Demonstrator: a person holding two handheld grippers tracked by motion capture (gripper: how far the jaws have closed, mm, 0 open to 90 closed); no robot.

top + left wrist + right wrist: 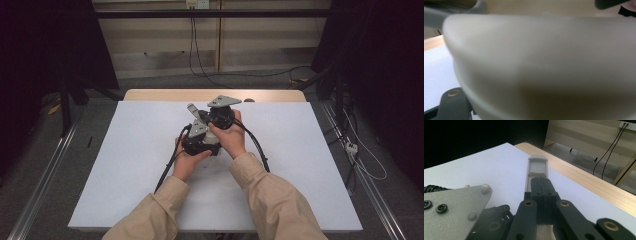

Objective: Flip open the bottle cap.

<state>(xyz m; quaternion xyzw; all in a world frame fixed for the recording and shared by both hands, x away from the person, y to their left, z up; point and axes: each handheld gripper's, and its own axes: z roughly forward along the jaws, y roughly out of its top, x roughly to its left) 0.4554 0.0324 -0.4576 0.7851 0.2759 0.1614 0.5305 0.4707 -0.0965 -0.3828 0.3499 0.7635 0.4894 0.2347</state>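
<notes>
Both hands hold the grippers pressed close together over the middle of the white table (125,165). My right gripper (541,183) has its black jaws closed against each other. A narrow grey plastic piece (537,165) runs along beneath them and sticks out past the tips; whether it is gripped I cannot tell. In the high view the same grey piece (192,108) pokes out just left of the right gripper (207,116), and the left gripper (199,134) sits right below it. A blurred off-white object (544,65) lies very close to the left gripper's camera and hides its jaws.
The left gripper's grey three-cornered plate (454,210) lies close at the left of the right gripper view. A wooden table edge (215,95) runs along the far side, with cables (195,50) hanging against the wall behind. Metal rails (45,175) flank the table.
</notes>
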